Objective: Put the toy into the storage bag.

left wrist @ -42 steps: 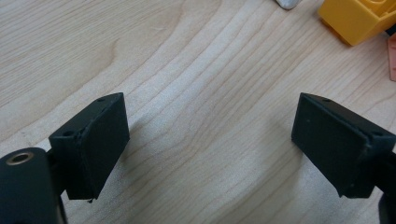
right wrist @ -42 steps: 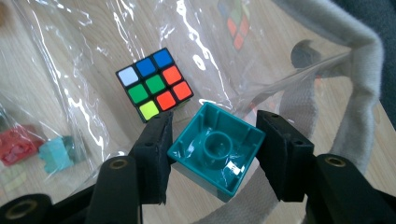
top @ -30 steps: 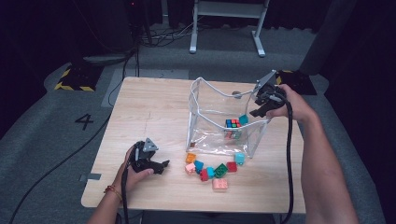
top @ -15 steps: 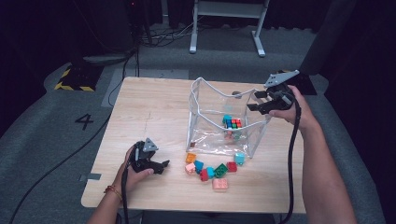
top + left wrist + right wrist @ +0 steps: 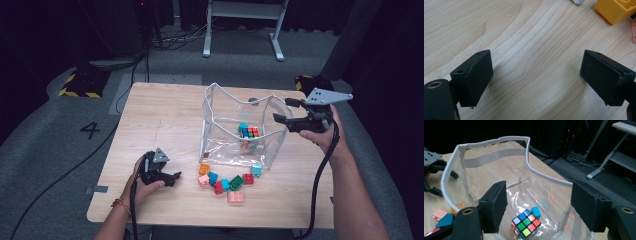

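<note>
Right claw, jaws just opening and empty, hovers at the 3 o'clock rim of the clear pouch holding the Rubik's cube; left claw rests released on the surface.

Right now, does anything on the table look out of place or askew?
Mostly tidy. The clear bag stands open, its white rim wavy and sagging rather than square. Inside lie a puzzle cube and a teal block. Loose blocks lie scattered on the table in front of the bag. Nothing looks spilled or damaged.
</note>
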`<state>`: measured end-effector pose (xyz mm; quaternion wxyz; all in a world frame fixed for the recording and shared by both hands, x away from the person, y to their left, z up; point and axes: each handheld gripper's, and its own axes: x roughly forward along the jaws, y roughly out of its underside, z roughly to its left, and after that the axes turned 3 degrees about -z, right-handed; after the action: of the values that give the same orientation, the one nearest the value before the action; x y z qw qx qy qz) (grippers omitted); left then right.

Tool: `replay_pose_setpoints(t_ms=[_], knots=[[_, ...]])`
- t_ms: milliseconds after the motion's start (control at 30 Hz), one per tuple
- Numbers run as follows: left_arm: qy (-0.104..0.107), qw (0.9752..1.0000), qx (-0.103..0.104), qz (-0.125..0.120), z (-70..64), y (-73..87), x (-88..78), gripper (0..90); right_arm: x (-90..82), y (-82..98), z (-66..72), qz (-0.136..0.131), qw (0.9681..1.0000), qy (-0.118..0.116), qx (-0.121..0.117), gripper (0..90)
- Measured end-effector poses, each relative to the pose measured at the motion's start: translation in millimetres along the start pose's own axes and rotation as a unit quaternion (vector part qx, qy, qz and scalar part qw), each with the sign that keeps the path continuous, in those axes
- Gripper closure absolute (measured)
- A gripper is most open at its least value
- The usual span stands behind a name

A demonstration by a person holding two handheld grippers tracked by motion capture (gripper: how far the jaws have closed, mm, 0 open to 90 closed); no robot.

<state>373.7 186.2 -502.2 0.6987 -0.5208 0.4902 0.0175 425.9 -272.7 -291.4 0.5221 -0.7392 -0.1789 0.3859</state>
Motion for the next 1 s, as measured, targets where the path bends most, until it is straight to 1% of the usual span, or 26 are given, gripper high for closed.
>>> replay_pose_setpoints(t_ms=[33, 67, 100, 167, 267, 300, 367, 500, 567, 600, 700, 733, 800, 867, 900, 933, 1000], knots=[[0.001, 1.0, 0.001, 0.001, 0.3, -0.1, -0.2, 11.4, -3.8, 1.9, 3.3, -0.005, 1.0, 0.003, -0.001, 29.8], [0.001, 1.0, 0.001, 0.001, 0.3, -0.1, -0.2, 11.3, -3.8, 1.9, 3.3, -0.005, 1.0, 0.003, -0.001, 29.8], [0.001, 1.0, 0.001, 0.001, 0.2, -0.1, -0.2, 11.3, -13.0, 6.3, 10.8, -0.019, 0.9998, -0.001, -0.002, 29.5], [0.001, 1.0, 0.001, 0.001, 0.2, -0.1, -0.2, 11.4, -19.5, 10.4, 15.7, -0.029, 0.9996, -0.003, -0.005, 29.5], [0.0, 1.0, 0.001, 0.0, 0.1, 0.0, 0.0, 11.3, -28.8, 18.8, 24.3, -0.04, 0.9992, -0.01, -0.002, 29.8], [0.0, 1.0, 0.001, 0.0, 0.1, 0.0, 0.0, 11.3, -31.9, 22.7, 27.8, -0.042, 0.9991, -0.009, -0.002, 30.1], [0.001, 1.0, 0.0, 0.001, 0.3, -0.2, -0.1, 11.3, -37.1, 31.7, 34.7, -0.048, 0.9987, -0.016, 0.003, 30.5], [0.001, 1.0, -0.002, 0.003, -0.2, -0.2, -0.3, 11.0, -45.1, 51.6, 48.2, -0.056, 0.9981, -0.028, 0.0, 31.3], [0.001, 1.0, -0.003, 0.003, -0.2, -0.2, -0.3, 11.0, -46.9, 63.2, 54.9, -0.063, 0.9975, -0.031, 0.006, 32.6], [0.001, 1.0, -0.002, 0.003, -0.2, -0.2, -0.3, 11.0, -45.8, 69.9, 57.7, -0.065, 0.9971, -0.038, 0.007, 33.2], [0.001, 1.0, -0.002, 0.003, -0.2, -0.2, -0.2, 11.0, -41.2, 88.3, 70.1, -0.043, 0.9984, -0.036, -0.004, 33.7], [0.001, 1.0, -0.003, 0.003, -0.2, -0.2, -0.3, 11.0, -39.9, 93.8, 73.5, -0.04, 0.9985, -0.039, -0.002, 33.9], [0.001, 1.0, -0.003, 0.003, -0.3, -0.2, -0.2, 11.0, -37.0, 104.0, 79.6, -0.037, 0.998, -0.051, 0.006, 34.7], [0.001, 1.0, -0.002, 0.003, -0.2, -0.2, -0.3, 11.0, -32.9, 111.6, 86.0, -0.021, 0.998, -0.059, 0.004, 36.5], [0.001, 1.0, -0.002, 0.003, -0.1, -0.2, -0.2, 11.0, -29.9, 115.3, 89.0, -0.018, 0.9972, -0.072, 0.003, 38.4], [0.001, 1.0, -0.002, 0.003, -0.2, -0.2, -0.2, 11.0, -26.1, 119.0, 91.3, -0.013, 0.9964, -0.083, 0.0, 38.4], [0.001, 1.0, -0.002, 0.003, -0.2, -0.2, -0.2, 11.0, -16.7, 126.1, 97.6, -0.003, 0.9953, -0.097, -0.002, 38.4]])
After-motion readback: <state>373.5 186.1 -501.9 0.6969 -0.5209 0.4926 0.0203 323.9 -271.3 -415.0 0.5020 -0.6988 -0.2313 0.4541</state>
